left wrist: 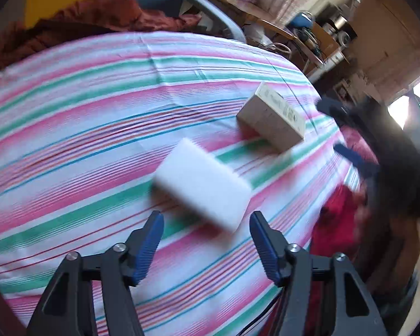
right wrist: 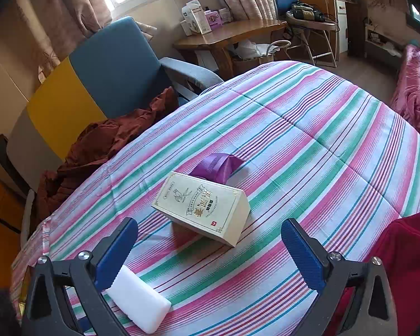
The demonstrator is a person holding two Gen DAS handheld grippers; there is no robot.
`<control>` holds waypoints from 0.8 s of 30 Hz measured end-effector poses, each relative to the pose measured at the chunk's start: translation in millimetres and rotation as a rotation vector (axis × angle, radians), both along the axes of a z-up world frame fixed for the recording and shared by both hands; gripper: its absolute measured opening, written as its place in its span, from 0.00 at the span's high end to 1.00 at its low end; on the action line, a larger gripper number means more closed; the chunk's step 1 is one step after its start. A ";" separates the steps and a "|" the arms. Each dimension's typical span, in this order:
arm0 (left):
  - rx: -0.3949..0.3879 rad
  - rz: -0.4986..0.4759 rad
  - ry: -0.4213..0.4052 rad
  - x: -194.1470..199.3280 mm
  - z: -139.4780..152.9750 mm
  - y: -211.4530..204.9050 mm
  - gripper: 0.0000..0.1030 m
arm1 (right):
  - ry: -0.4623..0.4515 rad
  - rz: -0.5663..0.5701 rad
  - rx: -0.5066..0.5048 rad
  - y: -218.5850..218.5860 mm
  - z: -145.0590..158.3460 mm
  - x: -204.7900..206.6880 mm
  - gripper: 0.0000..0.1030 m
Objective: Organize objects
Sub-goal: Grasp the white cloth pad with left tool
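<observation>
Striped bedspread (left wrist: 70, 128) carries everything. Cream printed carton (right wrist: 201, 210) lies mid-bed, long axis diagonal, dead ahead of the right hand-held gripper (right wrist: 210, 240), whose jaws stand wide and empty. White sponge block (left wrist: 201, 184) lies just ahead of the left hand-held gripper (left wrist: 207, 224), jaws apart, nothing held. Left is nearer the sponge; purple ribbon (right wrist: 218, 165) sits behind the carton.

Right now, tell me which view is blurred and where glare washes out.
Left wrist view: motion-blurred, the white sponge and cream box smeared, a bright doorway washed out at right. Right wrist view: sharp, box lettering visible, window overexposed at top; fisheye bends both.
</observation>
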State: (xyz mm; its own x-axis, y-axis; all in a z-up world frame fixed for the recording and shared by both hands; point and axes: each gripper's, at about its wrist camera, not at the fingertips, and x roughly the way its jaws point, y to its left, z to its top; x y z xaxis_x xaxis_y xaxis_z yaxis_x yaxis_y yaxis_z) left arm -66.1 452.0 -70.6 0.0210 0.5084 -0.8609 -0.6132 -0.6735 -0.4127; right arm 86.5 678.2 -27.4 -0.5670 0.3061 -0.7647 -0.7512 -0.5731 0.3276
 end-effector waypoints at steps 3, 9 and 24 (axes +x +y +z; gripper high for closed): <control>0.000 0.071 -0.099 -13.5 -14.2 21.2 0.31 | 0.009 -0.012 -0.016 4.2 -1.6 1.6 0.00; -0.085 0.143 -0.101 -14.9 -22.0 57.5 0.04 | 0.021 -0.011 -0.021 6.4 -2.5 0.3 0.00; -0.142 -0.027 0.137 19.4 -34.0 23.2 0.30 | -0.027 -0.038 -0.047 14.6 -14.3 3.8 0.00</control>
State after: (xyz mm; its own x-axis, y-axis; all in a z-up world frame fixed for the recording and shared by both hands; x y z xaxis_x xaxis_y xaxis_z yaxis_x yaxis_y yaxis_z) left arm -46.6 475.2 -104.6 -0.0888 0.3826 -0.9196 -0.6760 -0.7013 -0.2265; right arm 90.3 692.8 -41.8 -0.5347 0.2903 -0.7936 -0.7811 -0.5282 0.3330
